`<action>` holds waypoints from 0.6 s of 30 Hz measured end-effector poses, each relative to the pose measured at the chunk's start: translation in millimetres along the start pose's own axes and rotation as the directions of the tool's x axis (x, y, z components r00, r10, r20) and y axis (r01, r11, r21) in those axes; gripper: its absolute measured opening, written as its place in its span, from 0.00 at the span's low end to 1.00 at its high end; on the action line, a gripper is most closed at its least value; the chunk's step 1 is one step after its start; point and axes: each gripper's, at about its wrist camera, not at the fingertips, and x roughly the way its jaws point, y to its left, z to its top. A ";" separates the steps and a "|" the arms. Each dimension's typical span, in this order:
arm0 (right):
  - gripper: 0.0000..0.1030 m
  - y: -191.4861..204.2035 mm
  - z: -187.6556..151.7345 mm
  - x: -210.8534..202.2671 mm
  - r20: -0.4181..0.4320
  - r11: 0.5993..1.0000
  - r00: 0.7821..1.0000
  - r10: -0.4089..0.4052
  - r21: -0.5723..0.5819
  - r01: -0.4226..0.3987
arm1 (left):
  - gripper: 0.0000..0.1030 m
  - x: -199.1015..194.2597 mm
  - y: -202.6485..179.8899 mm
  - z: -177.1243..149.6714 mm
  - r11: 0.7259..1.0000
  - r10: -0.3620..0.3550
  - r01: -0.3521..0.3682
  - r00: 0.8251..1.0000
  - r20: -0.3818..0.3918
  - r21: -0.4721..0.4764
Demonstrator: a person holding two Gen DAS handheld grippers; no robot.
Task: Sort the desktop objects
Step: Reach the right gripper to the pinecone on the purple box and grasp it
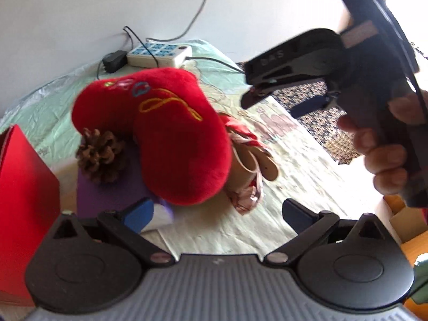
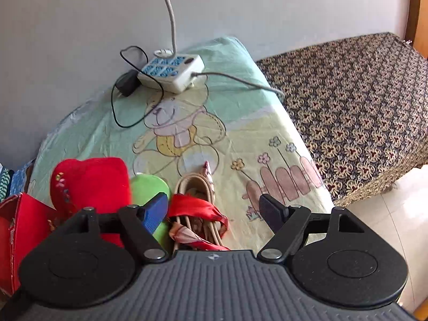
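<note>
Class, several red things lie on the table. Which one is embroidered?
The red heart cushion: coloured stitching crosses its plush face. The red box is plain, the red ribbon glossy and unstitched.

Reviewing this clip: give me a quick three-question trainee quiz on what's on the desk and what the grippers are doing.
1. True or false: the left gripper is clamped on the red heart cushion.
2. What lies touching the cushion's left lobe? A) pine cone B) mug C) remote
3. Fill in: the white power strip sits near the ____, behind the bear print.

Key: 1 false, both it and the right gripper are open and empty; 2 A, pine cone; 3 wall.
</note>
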 end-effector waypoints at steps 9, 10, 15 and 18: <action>0.73 10.0 0.2 -9.8 0.070 0.995 0.993 0.090 -0.046 -0.087 | 0.99 -14.1 14.0 7.8 0.996 0.093 -0.092 0.993 0.069 -0.015; 0.73 12.4 1.5 -16.9 0.096 0.990 0.987 0.132 -0.055 -0.127 | 0.99 -19.7 23.8 10.1 0.994 0.105 -0.101 0.991 0.087 -0.047; 0.73 62.2 3.0 -31.7 0.052 0.891 0.908 0.416 -0.225 -0.395 | 0.98 -29.6 72.0 16.9 0.963 0.174 -0.147 0.979 0.107 -0.225; 0.70 95.9 -1.3 -27.2 -0.046 0.807 0.848 0.528 -0.284 -0.518 | 0.92 -23.0 84.4 18.9 0.951 0.201 -0.167 0.974 0.109 -0.260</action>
